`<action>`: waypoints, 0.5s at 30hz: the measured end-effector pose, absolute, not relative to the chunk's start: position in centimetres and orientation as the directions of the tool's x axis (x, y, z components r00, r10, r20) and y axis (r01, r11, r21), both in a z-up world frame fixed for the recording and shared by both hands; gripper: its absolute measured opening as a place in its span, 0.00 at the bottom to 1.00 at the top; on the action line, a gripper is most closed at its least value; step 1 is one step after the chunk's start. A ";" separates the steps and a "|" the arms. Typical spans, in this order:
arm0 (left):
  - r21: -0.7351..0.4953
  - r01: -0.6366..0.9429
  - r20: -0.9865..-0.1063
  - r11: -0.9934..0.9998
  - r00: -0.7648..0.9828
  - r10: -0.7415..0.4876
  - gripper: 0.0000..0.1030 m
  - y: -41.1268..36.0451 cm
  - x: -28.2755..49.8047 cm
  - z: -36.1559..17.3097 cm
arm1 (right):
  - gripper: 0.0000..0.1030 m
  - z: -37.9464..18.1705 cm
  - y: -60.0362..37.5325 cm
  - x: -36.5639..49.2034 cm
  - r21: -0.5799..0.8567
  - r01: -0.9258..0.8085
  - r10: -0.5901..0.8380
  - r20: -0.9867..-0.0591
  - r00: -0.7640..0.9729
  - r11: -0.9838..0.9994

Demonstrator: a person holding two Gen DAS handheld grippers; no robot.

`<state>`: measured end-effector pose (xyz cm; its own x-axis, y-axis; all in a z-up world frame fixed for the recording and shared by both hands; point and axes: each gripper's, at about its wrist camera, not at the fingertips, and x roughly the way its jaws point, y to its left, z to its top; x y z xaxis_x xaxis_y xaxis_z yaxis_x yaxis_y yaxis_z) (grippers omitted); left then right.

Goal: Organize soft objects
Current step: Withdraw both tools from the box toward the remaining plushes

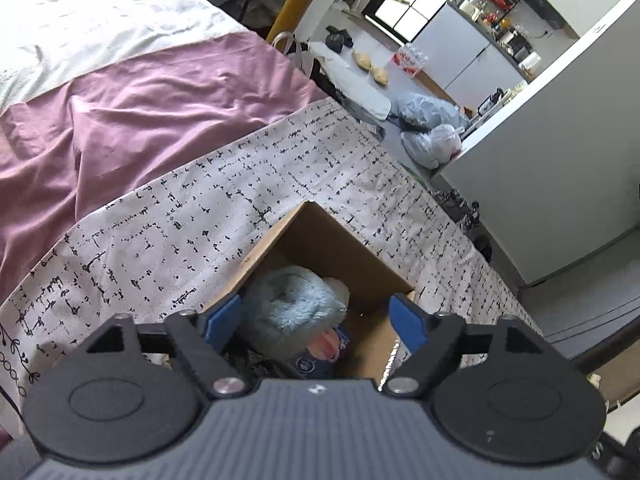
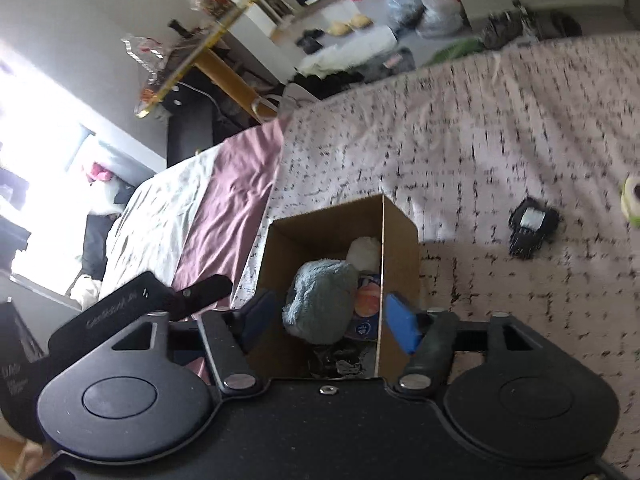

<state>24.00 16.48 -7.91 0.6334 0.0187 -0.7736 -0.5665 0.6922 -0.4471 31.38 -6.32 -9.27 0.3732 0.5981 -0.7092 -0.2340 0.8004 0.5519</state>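
Observation:
An open cardboard box [image 1: 320,240] stands on the black-and-white patterned bed cover [image 1: 180,248]. Inside lies a fluffy light-blue plush [image 1: 292,304] on top of a pink-orange soft item [image 1: 326,344] and a dark blue one. My left gripper [image 1: 316,318] hovers over the box, open, its blue pads [image 1: 408,320] apart on either side of the plush and not touching it. In the right wrist view the same box [image 2: 288,240] holds the blue plush [image 2: 320,296] and a white soft thing [image 2: 364,252]. My right gripper [image 2: 330,316] is open above the box with nothing in it.
A small black object [image 2: 530,226] and a green-and-white roll [image 2: 632,200] lie on the patterned cover right of the box. A mauve sheet [image 1: 140,120] covers the bed beyond. Plastic bags [image 1: 432,128] sit on the floor by a white cabinet [image 1: 560,184].

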 end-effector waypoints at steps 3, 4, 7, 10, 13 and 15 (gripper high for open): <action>-0.441 -0.556 -0.767 0.704 0.641 0.026 0.84 15.5 23.8 -7.8 | 0.70 -8.7 -7.2 30.5 0.513 -0.295 0.592 -0.705 0.390 0.806; -0.434 -0.554 -0.769 0.710 0.639 0.029 0.84 15.1 23.8 -7.8 | 0.71 -8.6 -7.4 30.2 0.508 -0.304 0.592 -0.704 0.392 0.806; -0.430 -0.550 -0.769 0.716 0.638 0.029 0.85 14.1 23.5 -7.9 | 0.80 -8.3 -8.5 29.3 0.492 -0.326 0.590 -0.693 0.415 0.807; -0.435 -0.505 -0.756 0.746 0.654 0.002 0.87 12.8 23.4 -7.3 | 0.80 -8.1 -9.9 28.7 0.480 -0.332 0.584 -0.685 0.436 0.812; -0.392 -0.484 -0.751 0.782 0.660 0.032 0.94 11.2 23.3 -6.6 | 0.81 -8.1 -11.4 28.2 0.472 -0.342 0.582 -0.679 0.448 0.813; -0.362 -0.467 -0.749 0.806 0.661 0.047 1.00 10.3 23.2 -6.1 | 0.84 -8.2 -12.2 27.8 0.466 -0.356 0.586 -0.672 0.452 0.810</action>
<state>23.23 10.28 -6.14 0.6612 0.0468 -0.7487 -0.4675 0.8063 -0.3625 27.81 -12.25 -8.20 0.4524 0.5860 -0.6723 -0.3563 0.8098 0.4661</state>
